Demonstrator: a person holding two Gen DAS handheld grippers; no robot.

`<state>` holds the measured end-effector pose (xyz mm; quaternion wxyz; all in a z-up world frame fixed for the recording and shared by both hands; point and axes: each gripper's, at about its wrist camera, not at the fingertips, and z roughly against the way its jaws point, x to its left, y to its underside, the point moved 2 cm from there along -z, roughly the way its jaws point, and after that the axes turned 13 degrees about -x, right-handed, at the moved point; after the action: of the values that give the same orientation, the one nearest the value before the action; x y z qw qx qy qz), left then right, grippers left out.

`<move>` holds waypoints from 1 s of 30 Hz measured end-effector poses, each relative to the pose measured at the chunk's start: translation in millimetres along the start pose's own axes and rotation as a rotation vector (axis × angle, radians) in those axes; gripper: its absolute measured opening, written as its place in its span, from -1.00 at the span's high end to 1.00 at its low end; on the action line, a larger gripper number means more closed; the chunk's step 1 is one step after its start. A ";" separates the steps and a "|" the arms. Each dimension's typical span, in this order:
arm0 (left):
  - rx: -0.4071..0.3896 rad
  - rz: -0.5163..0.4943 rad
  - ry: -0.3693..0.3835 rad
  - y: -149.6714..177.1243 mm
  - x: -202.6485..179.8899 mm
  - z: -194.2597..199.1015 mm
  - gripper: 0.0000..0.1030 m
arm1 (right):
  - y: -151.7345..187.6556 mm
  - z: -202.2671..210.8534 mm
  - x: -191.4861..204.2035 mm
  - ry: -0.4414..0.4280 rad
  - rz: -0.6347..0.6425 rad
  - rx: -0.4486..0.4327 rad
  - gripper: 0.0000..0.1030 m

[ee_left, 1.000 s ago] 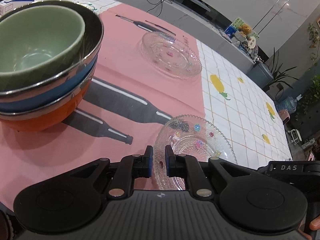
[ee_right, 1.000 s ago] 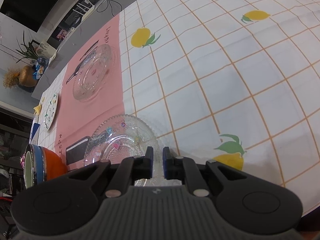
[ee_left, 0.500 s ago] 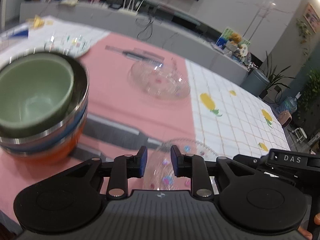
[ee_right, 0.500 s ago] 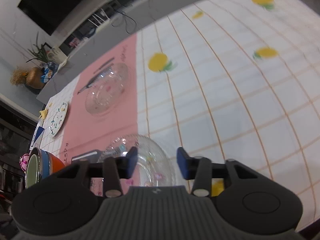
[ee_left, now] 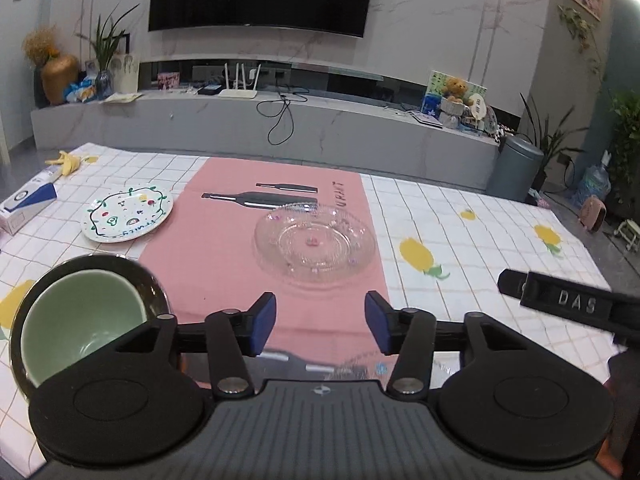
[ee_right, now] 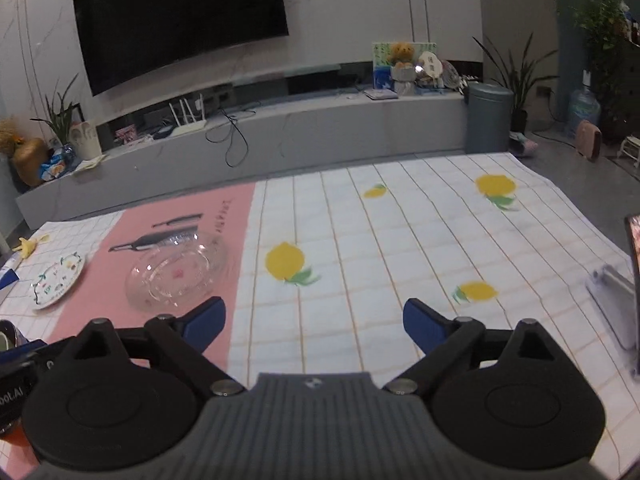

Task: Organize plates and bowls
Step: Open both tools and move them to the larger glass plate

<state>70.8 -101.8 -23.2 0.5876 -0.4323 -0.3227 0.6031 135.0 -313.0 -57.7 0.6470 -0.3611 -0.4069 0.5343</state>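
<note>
My left gripper [ee_left: 320, 322] hangs above the pink cloth, its jaws opening with nothing between them. A clear glass plate [ee_left: 316, 246] lies ahead of it on the pink cloth. Only a sliver of a second glass plate's rim [ee_left: 360, 360] shows under its fingers. At the lower left a green bowl [ee_left: 80, 320] sits nested in a stack of bowls. A white painted plate [ee_left: 127, 218] lies at the far left. My right gripper [ee_right: 314, 318] is also opening and empty, above the checked cloth, with the glass plate [ee_right: 176, 276] and the white plate [ee_right: 58, 280] to its left.
A blue and white box [ee_left: 24, 204] and a banana peel [ee_left: 68, 160] lie at the table's far left corner. A phone on a stand [ee_right: 634, 264] is at the right edge. Behind the table runs a long grey bench under a television.
Both grippers went from shut at the near glass plate's rim to open and rose. Both views tilted up to take in the room, and the near plate slid out of sight beneath the fingers.
</note>
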 end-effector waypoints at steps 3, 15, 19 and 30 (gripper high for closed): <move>0.014 0.048 -0.004 -9.9 5.6 -9.8 -0.28 | -4.2 -10.3 2.2 -0.060 -0.039 -0.005 -0.78; 0.044 0.161 -0.071 -38.0 23.7 -54.8 -0.34 | -26.0 -61.3 17.2 -0.179 -0.181 0.049 -0.77; 0.050 0.181 -0.110 -38.2 25.1 -74.0 -0.27 | -29.2 -84.4 26.2 -0.251 -0.193 0.074 -0.56; 0.033 0.275 -0.209 -28.5 36.9 -122.5 -0.15 | -19.1 -159.9 32.2 -0.210 -0.312 0.192 -0.04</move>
<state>195.7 -77.1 -54.1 0.4696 -0.3978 -0.3099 0.7247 291.7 -289.7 -101.2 0.7073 -0.1725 -0.4703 0.4987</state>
